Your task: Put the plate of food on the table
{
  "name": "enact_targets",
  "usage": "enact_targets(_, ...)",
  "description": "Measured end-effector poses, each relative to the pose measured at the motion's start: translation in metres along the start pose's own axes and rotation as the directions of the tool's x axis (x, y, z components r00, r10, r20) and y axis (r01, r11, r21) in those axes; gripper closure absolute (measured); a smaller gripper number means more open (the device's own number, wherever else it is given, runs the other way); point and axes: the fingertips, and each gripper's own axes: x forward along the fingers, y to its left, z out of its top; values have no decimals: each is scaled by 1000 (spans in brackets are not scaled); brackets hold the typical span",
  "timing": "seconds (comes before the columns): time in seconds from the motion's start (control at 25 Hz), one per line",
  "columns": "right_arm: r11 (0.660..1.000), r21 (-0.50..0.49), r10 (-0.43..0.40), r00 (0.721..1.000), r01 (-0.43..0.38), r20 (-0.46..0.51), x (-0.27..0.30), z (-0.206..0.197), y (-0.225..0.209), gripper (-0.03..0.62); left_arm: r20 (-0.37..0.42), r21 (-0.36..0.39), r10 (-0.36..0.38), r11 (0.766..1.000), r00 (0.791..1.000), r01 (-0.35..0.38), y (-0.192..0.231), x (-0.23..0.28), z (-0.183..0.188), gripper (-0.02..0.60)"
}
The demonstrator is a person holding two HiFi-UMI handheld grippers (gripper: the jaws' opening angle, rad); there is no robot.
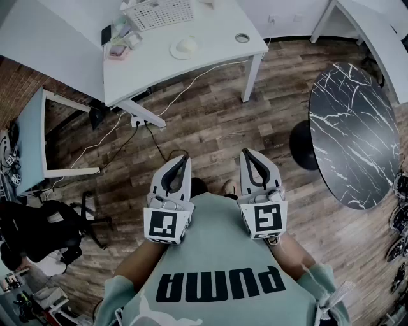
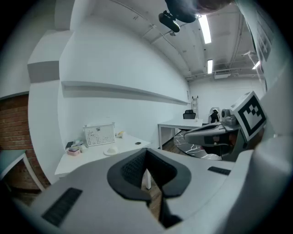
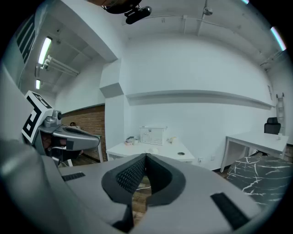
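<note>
A white plate with a pale mound of food (image 1: 185, 46) rests on the white desk (image 1: 217, 48) far ahead, also visible as the plate (image 2: 111, 151) and the plate (image 3: 154, 151). The left gripper (image 1: 183, 160) and the right gripper (image 1: 247, 153) are held side by side close to the person's chest, over the wooden floor and well short of the desk. Both are shut with nothing between the jaws. In the gripper views, the left gripper's tips (image 2: 146, 151) and the right gripper's tips (image 3: 146, 156) meet, pointing towards the desk.
A white perforated basket (image 1: 159, 11) and small pink items (image 1: 118, 51) share the desk. A black marble oval table (image 1: 357, 134) stands to the right, with a black round stool (image 1: 302, 145) beside it. Cables (image 1: 159, 143) lie on the floor and a dark chair (image 1: 38, 229) sits at lower left.
</note>
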Motion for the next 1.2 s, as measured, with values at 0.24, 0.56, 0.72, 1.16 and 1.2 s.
enact_targets(0.24,1000,12,-24,999,25,-21,7,1,-5,586,-17,-23,-27,999,999,26,2,12,-4,575)
enact_targets(0.56,996,-12,-88,994,87,-70,42,0,-21,586,3,-40,-152,988,988,152,16,72,1,575)
enact_targets(0.72,994,-19,-111,990,110,-92,73,6,-24,586,8,-57,-187,981,982,187,38,99,5,575)
enact_targets(1.16,987,-33,-158,978,155,-133,149,24,-35,586,47,-79,-242,966,969,245,97,157,19,575)
enact_targets(1.2,987,-28,-163,978,161,-131,155,27,-33,586,52,-79,-247,965,967,251,102,160,20,575)
